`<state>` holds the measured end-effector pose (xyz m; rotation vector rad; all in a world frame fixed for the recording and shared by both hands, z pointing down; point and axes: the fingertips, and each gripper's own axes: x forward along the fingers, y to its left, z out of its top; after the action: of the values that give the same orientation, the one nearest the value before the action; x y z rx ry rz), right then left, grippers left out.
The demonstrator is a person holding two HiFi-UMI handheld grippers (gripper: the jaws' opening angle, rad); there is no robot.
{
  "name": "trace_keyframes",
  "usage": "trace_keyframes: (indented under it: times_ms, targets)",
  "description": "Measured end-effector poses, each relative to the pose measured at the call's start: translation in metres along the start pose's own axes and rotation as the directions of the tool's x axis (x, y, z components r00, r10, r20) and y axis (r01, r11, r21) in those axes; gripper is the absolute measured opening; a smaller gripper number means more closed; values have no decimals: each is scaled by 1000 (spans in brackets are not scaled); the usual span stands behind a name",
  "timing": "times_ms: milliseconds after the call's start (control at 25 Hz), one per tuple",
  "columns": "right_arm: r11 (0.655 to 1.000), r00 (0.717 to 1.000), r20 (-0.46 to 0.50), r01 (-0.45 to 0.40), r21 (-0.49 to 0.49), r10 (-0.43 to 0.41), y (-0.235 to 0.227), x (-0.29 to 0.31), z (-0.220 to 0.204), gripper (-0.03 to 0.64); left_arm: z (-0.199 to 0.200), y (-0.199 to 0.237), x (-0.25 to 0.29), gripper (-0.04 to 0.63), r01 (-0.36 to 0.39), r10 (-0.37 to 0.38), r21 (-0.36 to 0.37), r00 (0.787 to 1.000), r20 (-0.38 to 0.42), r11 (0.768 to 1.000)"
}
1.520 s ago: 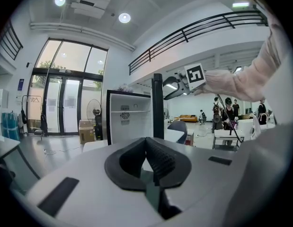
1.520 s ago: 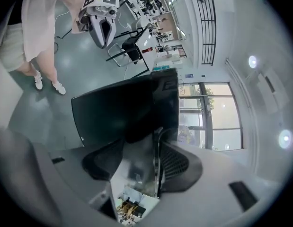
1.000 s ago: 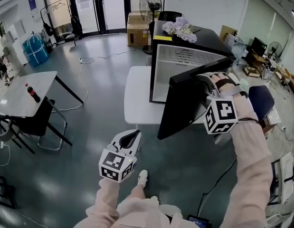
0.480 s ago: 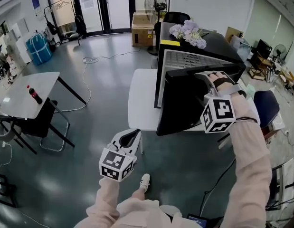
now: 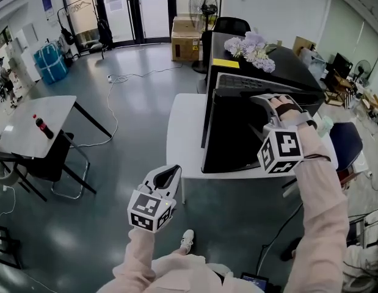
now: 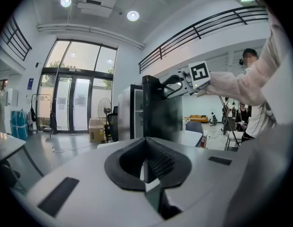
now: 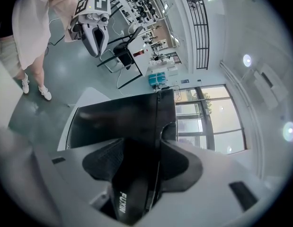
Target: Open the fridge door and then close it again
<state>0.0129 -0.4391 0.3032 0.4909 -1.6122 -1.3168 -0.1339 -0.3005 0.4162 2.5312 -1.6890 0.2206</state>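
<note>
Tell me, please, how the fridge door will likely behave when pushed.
The fridge door looks rigid and hinged, so it should swing, not flex. It looks thick, so probably heavy for the right claw gripping its edge.

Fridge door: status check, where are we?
Right gripper shut on the fridge door at its top edge. Left gripper shut, empty, held low. Door ajar by a narrow gap. Nothing visible blocking it.

The black fridge door (image 5: 231, 136) stands slightly ajar on the upright black fridge (image 5: 286, 66).
</note>
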Motion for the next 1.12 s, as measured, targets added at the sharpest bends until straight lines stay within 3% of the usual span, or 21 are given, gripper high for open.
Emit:
trace_keyframes:
  times_ms: [1120]
  targets:
    - [998, 996, -89, 13, 61, -8, -33, 75, -20, 252, 14, 68, 86, 11, 115, -115, 6, 993, 39, 993]
